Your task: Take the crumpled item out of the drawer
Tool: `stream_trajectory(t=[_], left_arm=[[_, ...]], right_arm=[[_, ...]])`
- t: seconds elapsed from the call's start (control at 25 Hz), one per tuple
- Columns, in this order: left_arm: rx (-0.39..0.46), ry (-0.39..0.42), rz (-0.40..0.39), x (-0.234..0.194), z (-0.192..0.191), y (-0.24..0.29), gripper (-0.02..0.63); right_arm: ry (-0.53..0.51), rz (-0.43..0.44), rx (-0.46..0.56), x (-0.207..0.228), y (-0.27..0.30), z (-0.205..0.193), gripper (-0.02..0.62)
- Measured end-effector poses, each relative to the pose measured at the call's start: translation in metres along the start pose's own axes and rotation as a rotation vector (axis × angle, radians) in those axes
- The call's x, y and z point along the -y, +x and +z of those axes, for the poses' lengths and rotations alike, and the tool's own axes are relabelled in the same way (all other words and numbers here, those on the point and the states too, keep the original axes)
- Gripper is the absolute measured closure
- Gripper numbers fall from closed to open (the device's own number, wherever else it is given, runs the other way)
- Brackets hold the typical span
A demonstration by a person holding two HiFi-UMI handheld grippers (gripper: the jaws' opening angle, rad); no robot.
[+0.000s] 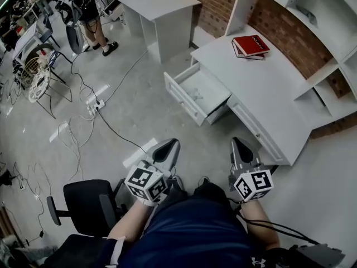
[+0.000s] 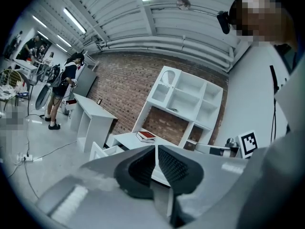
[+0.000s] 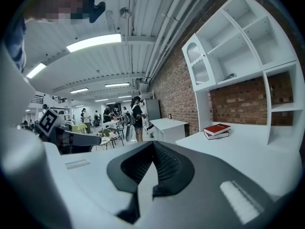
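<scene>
Left gripper: jaws together, nothing between them; held at the person's lap, well short of the drawer, tips pointing toward it. Right gripper: jaws likewise together and empty, level with the left, equally far from the drawer. Left forearm bent close to the torso

Matt white drawer, rough brick wall

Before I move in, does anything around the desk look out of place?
Only the drawer of the white desk stands pulled out. The red books lie stacked on it. Nothing looks spilled or damaged.
</scene>
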State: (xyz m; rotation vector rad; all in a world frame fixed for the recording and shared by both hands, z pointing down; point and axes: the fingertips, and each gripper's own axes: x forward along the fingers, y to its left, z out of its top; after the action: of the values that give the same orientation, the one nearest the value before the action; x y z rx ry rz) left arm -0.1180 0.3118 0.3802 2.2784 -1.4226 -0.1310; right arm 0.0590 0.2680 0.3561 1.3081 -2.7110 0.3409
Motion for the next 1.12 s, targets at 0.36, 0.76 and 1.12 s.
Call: stream_trajectory(t=[0.36, 0.76, 1.12], left_arm=[[-0.044, -0.038, -0.030, -0.032, 0.003, 0.008, 0.584], [-0.062, 0.011, 0.013, -0.054, 0.007, 0.045, 0.584], [-0.086, 0.041, 0.068, -0.067, 0.023, 0.123, 0.584]], right_arm=[[0.015, -0.069, -0.055, -0.004, 0.012, -0.008, 0.592], [0.059, -0.032, -0.048, 0.026, 0.052, -0.021, 0.592], [0.081, 0.018, -0.048, 0.092, 0.107, -0.003, 0.592]])
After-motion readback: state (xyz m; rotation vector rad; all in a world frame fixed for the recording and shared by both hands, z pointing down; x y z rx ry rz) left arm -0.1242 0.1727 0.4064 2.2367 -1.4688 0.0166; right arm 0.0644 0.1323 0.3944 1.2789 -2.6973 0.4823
